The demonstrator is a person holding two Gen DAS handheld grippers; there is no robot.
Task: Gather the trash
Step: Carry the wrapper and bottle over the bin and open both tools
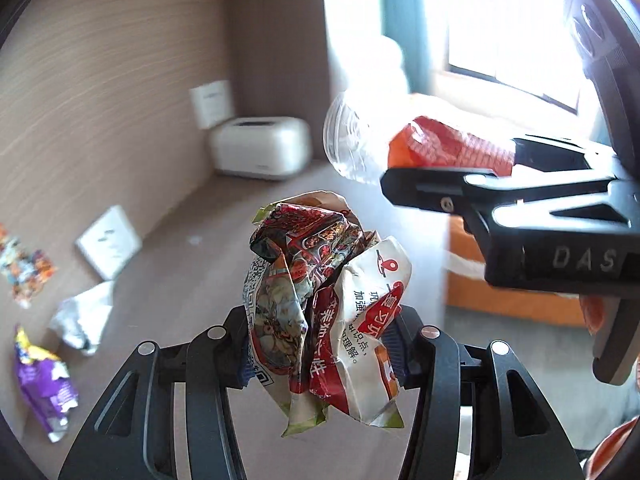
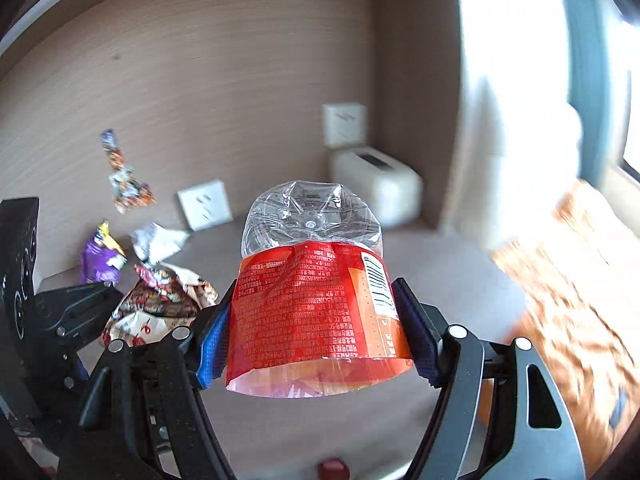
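My left gripper (image 1: 320, 344) is shut on a crumpled red and white snack wrapper (image 1: 324, 300) and holds it above the brown desk. The wrapper also shows in the right wrist view (image 2: 160, 304). My right gripper (image 2: 316, 332) is shut on a clear plastic bottle with a red label (image 2: 316, 304), bottom end facing forward. In the left wrist view the bottle (image 1: 400, 148) and right gripper (image 1: 452, 168) are at the upper right. A purple wrapper (image 1: 40, 384), a silver wrapper (image 1: 84, 316) and a colourful wrapper (image 1: 24, 268) lie at the left of the desk.
A white tissue box (image 1: 260, 148) stands in the back corner by the wood-grain wall (image 1: 100, 100). White wall sockets (image 1: 108, 242) sit low on the wall. A bright window (image 1: 500, 32) is at the right. An orange patterned surface (image 2: 568, 280) lies to the right.
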